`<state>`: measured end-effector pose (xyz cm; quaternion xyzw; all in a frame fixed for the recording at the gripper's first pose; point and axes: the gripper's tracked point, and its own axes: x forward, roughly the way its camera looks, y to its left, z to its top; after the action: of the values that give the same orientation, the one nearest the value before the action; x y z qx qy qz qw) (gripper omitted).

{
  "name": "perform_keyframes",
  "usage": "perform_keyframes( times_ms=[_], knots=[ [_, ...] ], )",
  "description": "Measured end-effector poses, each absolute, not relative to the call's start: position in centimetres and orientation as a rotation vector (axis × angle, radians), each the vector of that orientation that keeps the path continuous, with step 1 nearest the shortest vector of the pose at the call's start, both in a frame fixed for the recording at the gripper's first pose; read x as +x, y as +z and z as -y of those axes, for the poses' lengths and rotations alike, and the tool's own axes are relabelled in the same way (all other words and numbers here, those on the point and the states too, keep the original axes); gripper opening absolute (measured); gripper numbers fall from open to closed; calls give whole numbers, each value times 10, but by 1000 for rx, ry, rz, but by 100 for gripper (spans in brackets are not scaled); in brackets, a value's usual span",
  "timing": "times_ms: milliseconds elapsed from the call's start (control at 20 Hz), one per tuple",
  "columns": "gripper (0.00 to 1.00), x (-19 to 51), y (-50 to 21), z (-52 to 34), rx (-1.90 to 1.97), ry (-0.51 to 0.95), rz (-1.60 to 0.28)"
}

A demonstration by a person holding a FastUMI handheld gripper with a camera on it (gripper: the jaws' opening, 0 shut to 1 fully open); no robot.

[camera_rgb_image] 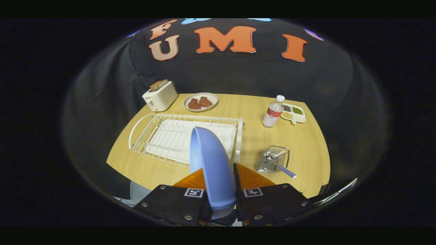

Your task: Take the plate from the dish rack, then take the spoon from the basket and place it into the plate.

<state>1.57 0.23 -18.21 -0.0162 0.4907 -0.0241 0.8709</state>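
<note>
Gripper view looks down from above at a wooden table (pixel 306 149). The gripper (pixel 219 195) is holding a blue plate (pixel 211 163). Both fingers press on the plate, one on each side, so it is clamped tight. The plate stands on its edge between the fingers and sticks up and forward from them. It is up in the air and covers part of the things behind it.

Beyond the plate, a white wire dish rack (pixel 163 131) lies flat on the table. It fills much of the left half of the table and reaches near the front edge. A white mat sits under its wires.

Near the front right corner of the table there is a small shiny wire basket (pixel 274 158). A spoon (pixel 284 169) lies in it. Its handle has a blue check pattern and pokes out over the rim of the basket, toward the front edge of the table.

At the back left corner stands a white toaster (pixel 160 97) with slices of bread sticking out of the top. Just beside it, along the back edge, is a round white plate with two brown pieces of food (pixel 201 102) on it.

Near the back right corner stands a clear bottle (pixel 273 112) with a white cap and a red label. Just behind it is a white snack tray (pixel 294 114) with little boxes holding green, brown and yellow bits.
</note>
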Motion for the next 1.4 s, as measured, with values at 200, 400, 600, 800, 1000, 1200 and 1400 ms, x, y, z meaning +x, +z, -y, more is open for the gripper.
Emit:
perform_keyframes(
  times_ms=[200, 400, 600, 800, 1000, 1200, 1400],
  knots=[
    [28, -16, -206, 1, 20, -17, -1052],
    [28, -37, -229, 6, 89, 3, -1059],
    [28, -54, -253, 2, 183, 29, -1061],
    [28, -59, -268, -1, 282, 43, -1044],
    [28, -61, -282, 1, 320, 29, -1039],
    [28, -66, -302, 0, 330, 15, -1052],
    [29, -64, -310, -5, 389, 10, -1034]
  ],
)
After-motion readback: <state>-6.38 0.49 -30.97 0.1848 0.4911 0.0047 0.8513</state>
